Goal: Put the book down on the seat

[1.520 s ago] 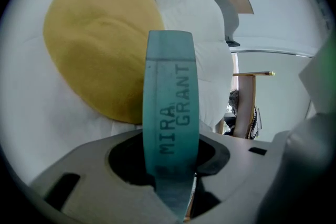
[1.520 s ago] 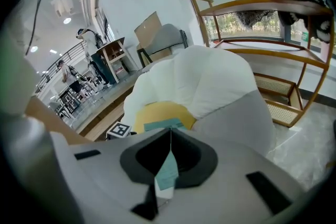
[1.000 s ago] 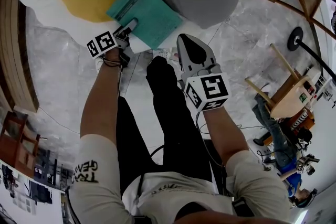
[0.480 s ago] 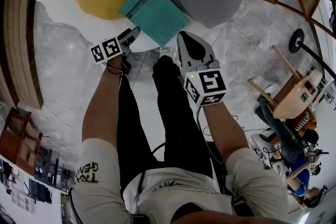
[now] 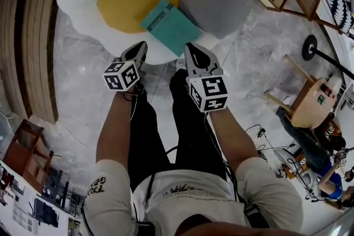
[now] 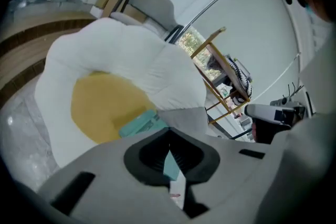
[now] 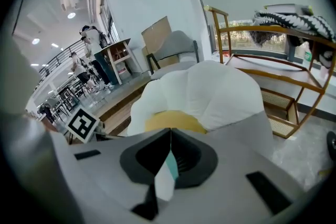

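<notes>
1. Book (image 5: 170, 24) lies flat on the seat (image 5: 83, 3), in the upper middle of the head view. It bridges the yellow centre (image 5: 127, 0) and the grey cushion (image 5: 213, 5), with its lower corner toward the seat's front lip.
2. Neither tool touches it. We read the left hand-held gripper (image 5: 138, 51) as closed with nothing between its jaws, and the right hand-held gripper (image 5: 191, 50) as likewise closed and empty (in each gripper view the jaws meet in a line).
3. What could go wrong: the padding looks soft and uneven, so we judge the book could tilt and slide off the lip onto the floor (image 5: 83, 91).
4. Likely cause: a nudge to the seat, from our legs (image 5: 185, 119) or a gripper tip, both near that lip at frame centre.
</notes>
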Action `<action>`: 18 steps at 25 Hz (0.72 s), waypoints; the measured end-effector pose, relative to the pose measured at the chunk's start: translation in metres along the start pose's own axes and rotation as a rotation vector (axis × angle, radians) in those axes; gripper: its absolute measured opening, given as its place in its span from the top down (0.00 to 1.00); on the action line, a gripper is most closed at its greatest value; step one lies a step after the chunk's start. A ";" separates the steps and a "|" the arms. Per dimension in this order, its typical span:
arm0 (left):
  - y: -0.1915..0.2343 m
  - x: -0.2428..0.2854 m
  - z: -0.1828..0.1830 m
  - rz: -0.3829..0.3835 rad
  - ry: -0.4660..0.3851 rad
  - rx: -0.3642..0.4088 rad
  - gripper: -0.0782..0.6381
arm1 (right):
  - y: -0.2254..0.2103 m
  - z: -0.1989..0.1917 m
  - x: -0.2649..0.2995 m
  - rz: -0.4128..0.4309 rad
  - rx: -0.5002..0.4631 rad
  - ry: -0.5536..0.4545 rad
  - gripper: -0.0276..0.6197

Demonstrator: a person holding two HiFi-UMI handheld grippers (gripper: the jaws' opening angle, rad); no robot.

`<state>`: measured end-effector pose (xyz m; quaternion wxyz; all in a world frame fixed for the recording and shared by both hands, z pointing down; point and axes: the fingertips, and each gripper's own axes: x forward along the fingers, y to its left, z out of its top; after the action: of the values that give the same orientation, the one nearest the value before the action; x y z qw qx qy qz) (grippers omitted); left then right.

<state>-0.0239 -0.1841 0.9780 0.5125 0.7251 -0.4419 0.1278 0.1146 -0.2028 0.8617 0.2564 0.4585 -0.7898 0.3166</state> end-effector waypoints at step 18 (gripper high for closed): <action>-0.143 -0.250 0.203 0.251 -0.344 0.374 0.86 | 0.118 0.173 -0.113 0.034 0.063 -0.298 0.91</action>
<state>-0.1121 -0.2179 0.6385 0.2676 0.7575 -0.5776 0.1448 0.0404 -0.2221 0.6364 0.1166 0.4949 -0.8163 0.2741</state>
